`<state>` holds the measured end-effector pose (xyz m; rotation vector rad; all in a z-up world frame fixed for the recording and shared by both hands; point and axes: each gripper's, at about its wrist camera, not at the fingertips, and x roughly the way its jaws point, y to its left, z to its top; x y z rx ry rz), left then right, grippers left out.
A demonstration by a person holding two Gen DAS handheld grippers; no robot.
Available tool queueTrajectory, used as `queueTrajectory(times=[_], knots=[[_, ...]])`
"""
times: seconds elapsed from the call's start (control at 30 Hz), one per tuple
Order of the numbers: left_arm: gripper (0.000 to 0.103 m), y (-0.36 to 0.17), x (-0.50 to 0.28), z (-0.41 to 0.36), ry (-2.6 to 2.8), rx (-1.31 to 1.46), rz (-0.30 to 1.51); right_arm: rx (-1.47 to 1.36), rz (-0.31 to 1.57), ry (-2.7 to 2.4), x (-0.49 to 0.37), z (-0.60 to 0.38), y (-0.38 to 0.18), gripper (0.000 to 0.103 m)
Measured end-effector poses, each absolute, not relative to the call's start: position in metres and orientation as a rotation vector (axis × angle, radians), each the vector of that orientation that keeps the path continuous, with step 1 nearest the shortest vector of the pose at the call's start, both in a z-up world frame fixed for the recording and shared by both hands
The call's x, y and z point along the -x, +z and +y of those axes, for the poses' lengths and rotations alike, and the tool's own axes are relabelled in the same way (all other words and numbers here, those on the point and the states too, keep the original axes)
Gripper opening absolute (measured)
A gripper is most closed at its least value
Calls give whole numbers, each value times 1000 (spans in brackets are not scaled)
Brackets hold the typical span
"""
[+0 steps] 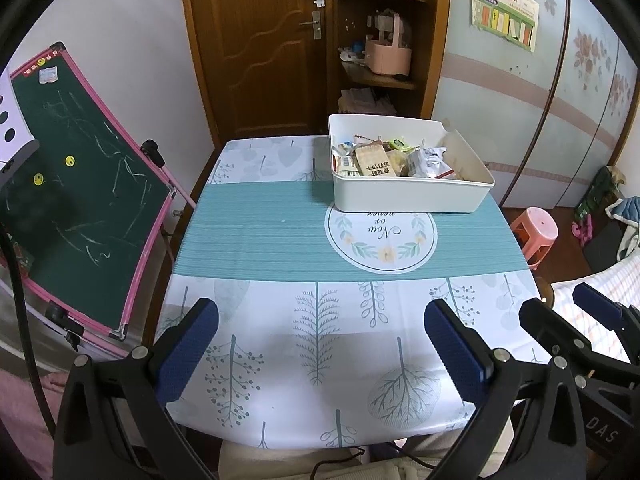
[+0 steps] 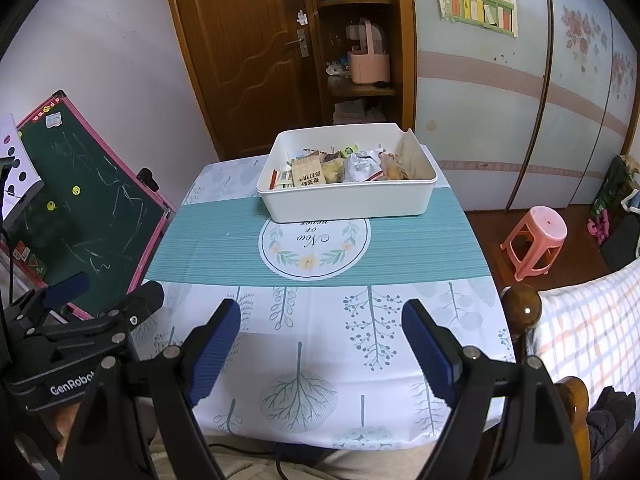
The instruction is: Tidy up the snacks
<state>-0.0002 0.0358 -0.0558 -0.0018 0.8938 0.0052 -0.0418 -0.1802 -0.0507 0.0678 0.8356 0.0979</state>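
A white plastic bin (image 1: 408,196) stands at the far right of the table and holds several wrapped snacks (image 1: 394,160). It also shows in the right wrist view (image 2: 344,202), with the snacks (image 2: 340,170) piled inside. My left gripper (image 1: 320,320) is open and empty, above the near edge of the table. My right gripper (image 2: 320,320) is open and empty, also above the near edge. The right gripper shows at the right edge of the left wrist view (image 1: 568,312). The left gripper shows at the left edge of the right wrist view (image 2: 108,292).
The table (image 1: 280,240) has a teal and white cloth with tree prints. A pink-framed chalkboard (image 1: 80,184) leans at the left. A pink stool (image 2: 536,240) and a bed with a wooden post (image 2: 520,308) are at the right. A wooden door and shelf stand behind.
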Motion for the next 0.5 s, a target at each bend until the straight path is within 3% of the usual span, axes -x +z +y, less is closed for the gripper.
queueTrajectory(times=[0.5], knots=[[102,-59,0,37,4,0,905,-69,837,99,41,-181,-51,84]])
